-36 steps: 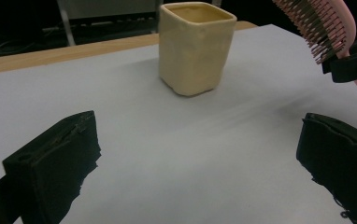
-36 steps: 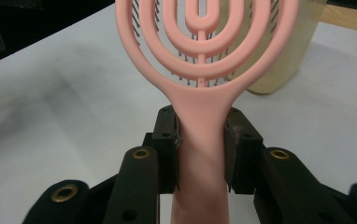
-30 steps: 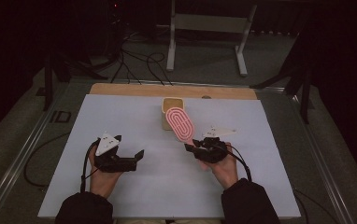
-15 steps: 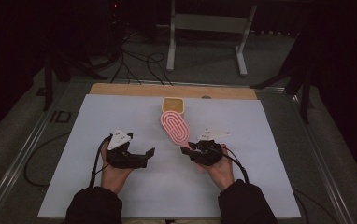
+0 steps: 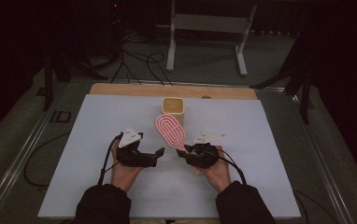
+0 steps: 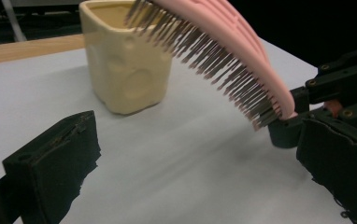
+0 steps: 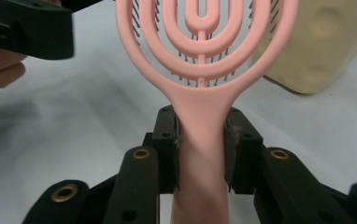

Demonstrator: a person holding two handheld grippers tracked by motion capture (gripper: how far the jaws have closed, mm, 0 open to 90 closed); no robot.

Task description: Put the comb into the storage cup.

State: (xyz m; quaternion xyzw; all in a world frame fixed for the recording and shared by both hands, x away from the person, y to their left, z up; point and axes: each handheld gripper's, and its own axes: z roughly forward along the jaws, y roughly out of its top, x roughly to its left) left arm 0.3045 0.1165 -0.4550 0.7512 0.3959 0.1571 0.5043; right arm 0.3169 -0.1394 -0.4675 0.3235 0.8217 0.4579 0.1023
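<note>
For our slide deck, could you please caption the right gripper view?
Right tongs clamp the pink hairbrush by its handle, beside a cream cup.

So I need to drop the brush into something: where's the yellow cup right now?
In the high view the yellow cup stands at the table's far middle, just beyond the pink brush held in the right gripper.

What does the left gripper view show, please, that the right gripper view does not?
Left gripper view: the pink brush's dark bristles side-on, pointing down at the table, and the left hand-held gripper's jaws open with nothing between them. Right gripper view: the right hand-held gripper clamped on the brush handle. Both share the brush, the cream cup behind it and the white table.
</note>
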